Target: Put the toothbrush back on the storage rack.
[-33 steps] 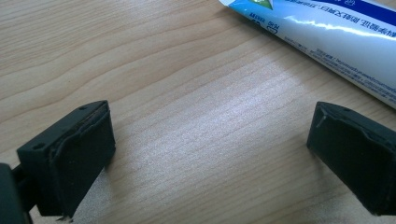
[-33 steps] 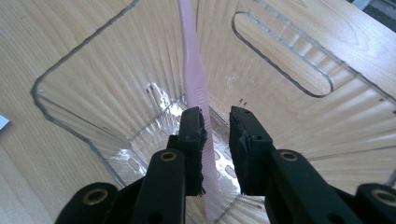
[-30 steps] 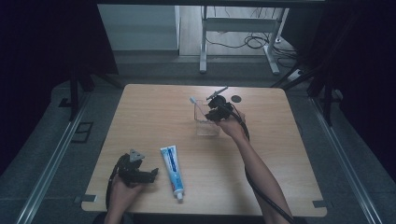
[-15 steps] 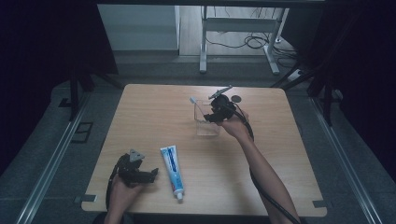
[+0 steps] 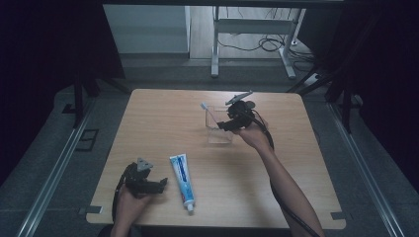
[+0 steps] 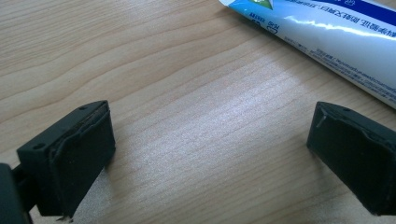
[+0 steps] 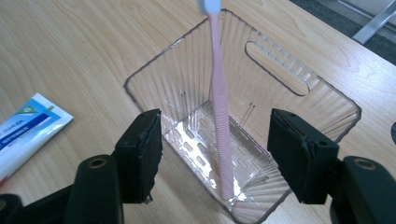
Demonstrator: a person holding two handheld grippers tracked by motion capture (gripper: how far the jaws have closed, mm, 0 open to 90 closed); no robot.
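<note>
Right gripper (image 7: 215,154) hangs over the clear plastic bin (image 7: 299,116) at the far middle of the table (image 5: 276,197), jaws apart, gripping nothing; pink toothbrush (image 7: 220,121) stands leaning inside the bin. Left gripper (image 6: 208,154) sits low at the near left, jaws wide apart over bare wood, toothpaste tube (image 6: 327,32) lying just beside it.

Lab recording bay: your wooden table (image 5: 148,128) sits amid black curtains (image 5: 44,44), floor rails (image 5: 59,168), trailing cables (image 5: 257,45).
</note>
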